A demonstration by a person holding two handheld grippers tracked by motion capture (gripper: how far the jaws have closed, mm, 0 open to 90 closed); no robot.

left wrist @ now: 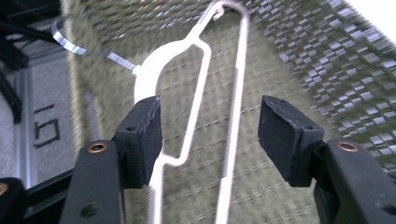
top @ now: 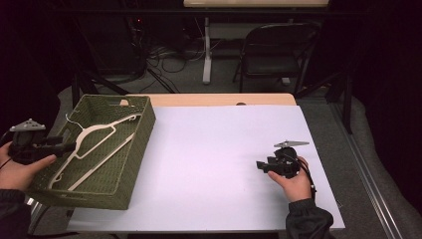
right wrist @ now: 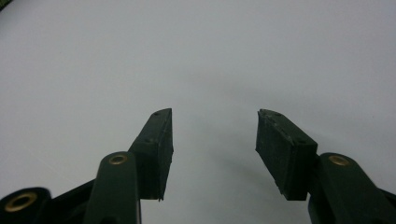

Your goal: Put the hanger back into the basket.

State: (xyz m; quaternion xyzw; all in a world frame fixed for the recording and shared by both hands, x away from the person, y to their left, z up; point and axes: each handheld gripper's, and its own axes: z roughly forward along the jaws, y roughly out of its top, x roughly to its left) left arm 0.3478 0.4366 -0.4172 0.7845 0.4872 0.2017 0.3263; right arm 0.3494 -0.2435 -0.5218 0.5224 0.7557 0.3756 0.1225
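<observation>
The basket (left wrist: 299, 70) weave smears with motion blur (worst toward the right). The hanger (left wrist: 233, 140) runs off the bottom edge.

Both forearms wear dark sleeves with gathered cuffs. Each hand carries a black gripper topped by a grey three-cornered plate: the left gripper (top: 69, 146) and the right gripper (top: 259, 165), the latter trailing a black cable. Their arms carry brass-ringed screw holes and end in blocky black pads (left wrist: 145, 135) with worn edges.

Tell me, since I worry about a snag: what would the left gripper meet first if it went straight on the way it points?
Probably the white hanger lying in the green basket: it sits directly ahead of the open left gripper, though depth is unclear.
</observation>
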